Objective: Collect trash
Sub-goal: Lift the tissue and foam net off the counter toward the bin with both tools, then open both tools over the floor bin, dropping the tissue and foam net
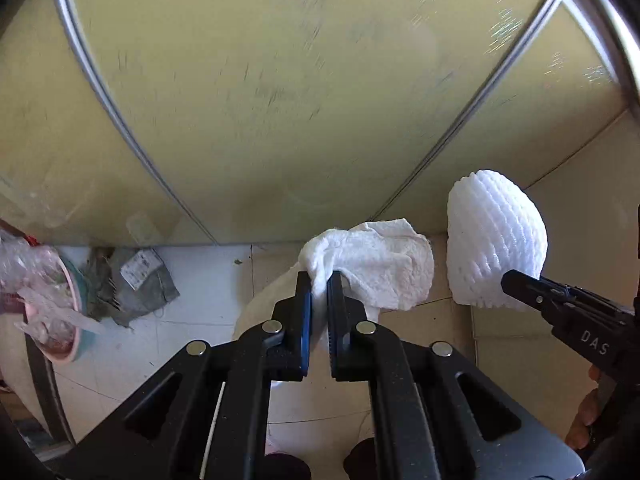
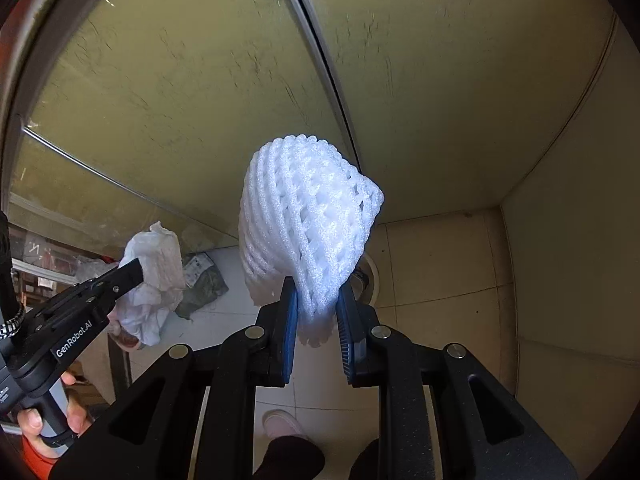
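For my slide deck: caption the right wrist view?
Right gripper clamps white foam fruit net; left gripper holds crumpled tissue beside it.

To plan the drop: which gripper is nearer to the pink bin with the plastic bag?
Left. The left gripper is beside the pink bin; the right gripper is farther away.

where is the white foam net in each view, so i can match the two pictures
Left wrist view: the foam net is at the right edge, pinched by the right gripper.
Right wrist view: the foam net is at centre, between that gripper's fingers.
Shared landmark: the grey rag on the floor.
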The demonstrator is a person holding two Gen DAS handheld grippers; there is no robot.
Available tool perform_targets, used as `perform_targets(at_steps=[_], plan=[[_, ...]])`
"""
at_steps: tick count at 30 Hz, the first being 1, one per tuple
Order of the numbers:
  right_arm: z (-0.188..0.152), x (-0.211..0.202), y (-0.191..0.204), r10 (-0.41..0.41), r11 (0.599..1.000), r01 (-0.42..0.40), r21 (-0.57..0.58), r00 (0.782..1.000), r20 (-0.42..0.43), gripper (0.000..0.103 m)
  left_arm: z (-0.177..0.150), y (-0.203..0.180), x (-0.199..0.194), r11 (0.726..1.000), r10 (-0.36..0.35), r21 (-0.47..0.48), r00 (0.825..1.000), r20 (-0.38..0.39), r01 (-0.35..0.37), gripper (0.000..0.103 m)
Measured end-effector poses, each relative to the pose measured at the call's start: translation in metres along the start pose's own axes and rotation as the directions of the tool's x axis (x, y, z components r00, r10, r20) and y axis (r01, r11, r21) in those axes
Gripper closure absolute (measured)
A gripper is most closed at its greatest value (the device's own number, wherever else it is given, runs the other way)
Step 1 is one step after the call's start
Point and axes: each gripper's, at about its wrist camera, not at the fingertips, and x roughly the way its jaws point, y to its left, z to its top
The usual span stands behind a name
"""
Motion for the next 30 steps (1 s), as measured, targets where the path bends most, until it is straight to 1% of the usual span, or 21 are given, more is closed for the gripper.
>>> perform_targets(at_steps=[3,7,9,10,12,15,16,18,20,21,23,25,30], plan=[[-0.011,0.046,-0.006,-0.021,1.000,0.020,-0.018,0.999,-0.028,0.086,-0.016,0.021,0.036,0.998,0.004,-0.061,1.000,-0.026,-0.006,0.098],[-0.022,0.102,-0.011,-0.016,1.000,0.014,-0.028,0.997,-0.074,0.086,-0.033,0.047,0.074,0.993,0.001,-0.121,0.999,-0.047,-0.007,0.098],[-0.026,0.126,-0.012,-0.016,0.999,0.013,-0.039,0.996,-0.089,0.085,-0.039,0.057,0.088,0.990,0.004,-0.140,0.999,-0.048,-0.011,0.098],[-0.028,0.135,-0.011,-0.013,0.999,0.009,-0.044,0.995,-0.099,0.083,-0.042,0.060,0.095,0.989,0.005,-0.147,0.999,-0.048,-0.012,0.098],[-0.029,0.156,-0.011,0.003,0.998,-0.010,-0.059,0.992,-0.126,0.082,-0.046,0.067,0.105,0.988,0.007,-0.155,0.999,-0.048,-0.014,0.098],[-0.029,0.175,-0.005,0.020,0.997,-0.032,-0.073,0.988,-0.156,0.080,-0.051,0.070,0.119,0.989,0.012,-0.150,0.999,-0.051,-0.020,0.098],[-0.030,0.179,-0.005,0.029,0.996,-0.042,-0.075,0.986,-0.164,0.079,-0.052,0.069,0.123,0.989,0.014,-0.144,0.998,-0.053,-0.022,0.098],[-0.033,0.183,-0.001,0.040,0.995,-0.055,-0.085,0.984,-0.174,0.073,-0.053,0.069,0.129,0.991,0.014,-0.135,0.998,-0.055,-0.021,0.098],[-0.036,0.187,0.000,0.016,0.995,-0.033,-0.097,0.984,-0.176,0.062,-0.052,0.067,0.134,0.992,0.008,-0.128,0.998,-0.055,-0.015,0.098],[-0.037,0.187,-0.001,0.004,0.994,-0.022,-0.103,0.985,-0.175,0.061,-0.052,0.066,0.136,0.992,0.005,-0.126,0.999,-0.053,-0.012,0.098],[-0.037,0.184,0.002,0.007,0.993,-0.028,-0.114,0.984,-0.178,0.061,-0.051,0.062,0.140,0.992,-0.007,-0.123,0.999,-0.054,0.001,0.098],[-0.040,0.178,-0.003,-0.003,0.993,-0.017,-0.115,0.985,-0.173,0.061,-0.050,0.059,0.147,0.993,-0.021,-0.119,0.998,-0.061,0.014,0.097],[-0.044,0.149,-0.011,-0.039,0.995,0.026,-0.092,0.989,-0.140,0.061,-0.046,0.035,0.167,0.995,-0.061,-0.083,0.993,-0.100,0.052,0.097]])
